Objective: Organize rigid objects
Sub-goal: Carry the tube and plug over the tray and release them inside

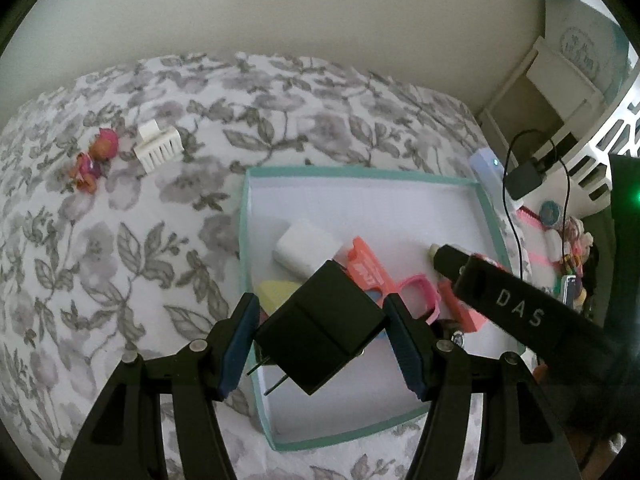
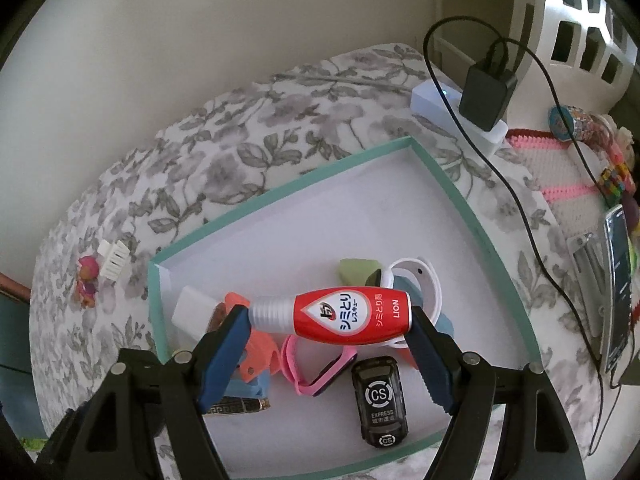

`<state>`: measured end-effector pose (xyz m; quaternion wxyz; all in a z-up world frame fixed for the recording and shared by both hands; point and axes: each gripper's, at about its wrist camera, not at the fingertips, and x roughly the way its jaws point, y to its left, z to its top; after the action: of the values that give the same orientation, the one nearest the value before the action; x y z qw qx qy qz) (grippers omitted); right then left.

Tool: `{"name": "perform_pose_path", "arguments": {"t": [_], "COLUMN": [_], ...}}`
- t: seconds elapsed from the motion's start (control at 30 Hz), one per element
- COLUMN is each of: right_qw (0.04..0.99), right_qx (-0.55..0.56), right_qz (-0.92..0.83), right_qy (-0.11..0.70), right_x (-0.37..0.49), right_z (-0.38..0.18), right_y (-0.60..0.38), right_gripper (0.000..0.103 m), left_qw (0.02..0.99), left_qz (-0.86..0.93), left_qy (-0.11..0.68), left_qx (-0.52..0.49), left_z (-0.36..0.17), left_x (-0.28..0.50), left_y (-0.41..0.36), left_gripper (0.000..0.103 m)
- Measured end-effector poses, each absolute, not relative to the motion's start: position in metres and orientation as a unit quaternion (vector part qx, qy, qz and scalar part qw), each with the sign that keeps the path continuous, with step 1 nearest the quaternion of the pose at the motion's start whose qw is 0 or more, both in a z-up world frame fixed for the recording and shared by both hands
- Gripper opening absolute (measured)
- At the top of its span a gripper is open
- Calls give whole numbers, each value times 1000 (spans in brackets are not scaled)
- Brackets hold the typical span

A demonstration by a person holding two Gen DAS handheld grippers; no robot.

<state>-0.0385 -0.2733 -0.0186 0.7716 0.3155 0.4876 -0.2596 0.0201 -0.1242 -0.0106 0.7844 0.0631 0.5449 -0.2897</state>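
While left jaws pinch the black charger point(image 1: 320, 328), right jaws pinch the red bottle point(image 2: 340, 312) crosswise.

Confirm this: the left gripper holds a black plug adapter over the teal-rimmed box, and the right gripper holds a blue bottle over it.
Not quite. The bottle in the right gripper is red with a silver neck, as the right wrist view shows. The rest stands: the left gripper holds the black plug adapter over the box.

Place: you were in a home, likely a bedroom.
Bedding: a floral bedspread point(image 1: 180, 216) covered the bed you worked over.
Toys: a small doll point(image 1: 94, 158) lay on it.
Household clutter: a white laundry basket point(image 2: 576, 28), a plugged-in charger point(image 2: 486, 94) and a crocheted mat point(image 2: 560, 168) stood alongside.
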Motion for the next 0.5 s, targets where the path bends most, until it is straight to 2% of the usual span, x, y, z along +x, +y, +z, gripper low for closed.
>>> {"name": "perform_pose_path", "arguments": {"t": [0.5], "right_qw": [763], "right_qx": [310], "right_qz": [-259], "right_qy": [505], "right_x": [-34], "right_z": [-25], "right_y": [-272], "right_gripper": [81], "left_qw": [770], "left_qz": [-286], "left_qy": [563], "left_qx": [91], "left_z": [-24], "left_x": [19], "left_y": [-135], "left_gripper": [65]}}
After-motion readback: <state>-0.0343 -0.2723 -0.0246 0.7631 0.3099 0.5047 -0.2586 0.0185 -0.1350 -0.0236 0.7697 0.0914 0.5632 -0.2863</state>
